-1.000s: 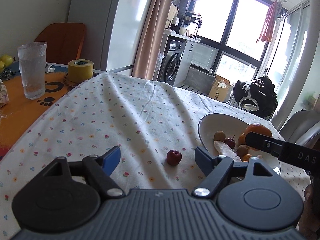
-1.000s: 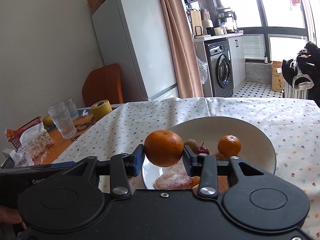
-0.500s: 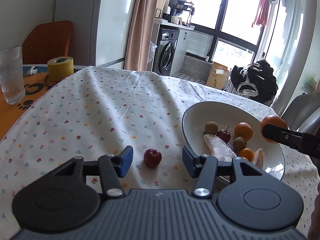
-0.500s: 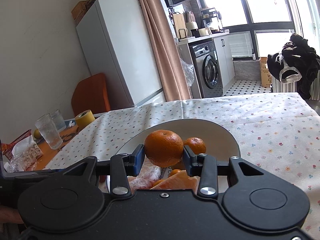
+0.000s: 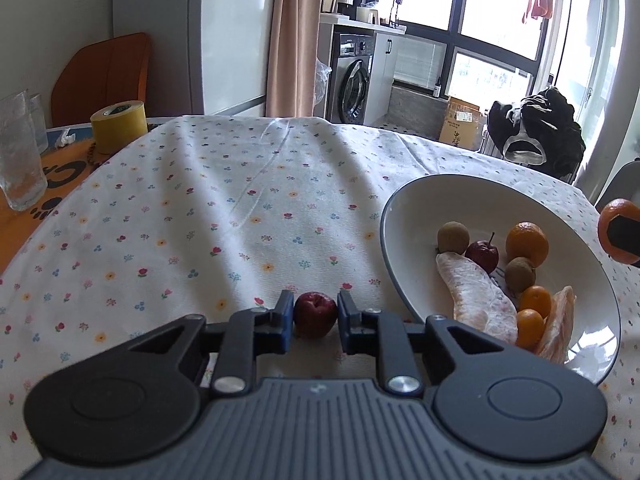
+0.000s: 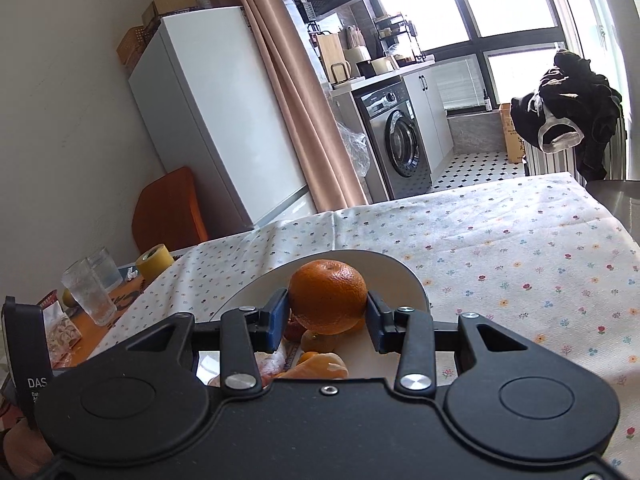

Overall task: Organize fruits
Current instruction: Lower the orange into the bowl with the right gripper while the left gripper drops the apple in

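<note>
A small dark-red fruit point(image 5: 315, 314) sits on the flowered tablecloth, and my left gripper point(image 5: 313, 316) is shut on it, blue pads against both sides. To its right stands the white bowl point(image 5: 408, 200) with a small orange, a red fruit, two brown fruits, pomelo segments point(image 5: 476, 300) and small kumquats. My right gripper point(image 6: 327, 310) is shut on a large orange point(image 6: 327, 296) held over the near side of the bowl point(image 6: 408, 280). That orange point(image 5: 618, 230) also shows at the right edge of the left wrist view.
A yellow tape roll point(image 5: 117, 126) and drinking glasses point(image 5: 20, 160) stand on an orange mat at the table's left end. An orange chair point(image 5: 100, 76), a white fridge point(image 6: 208, 120) and a washing machine point(image 6: 396, 140) lie beyond the table.
My left gripper moved forward around the small red fruit and shut on it. My right gripper, still holding the large orange, drew back toward the bowl's near side.
</note>
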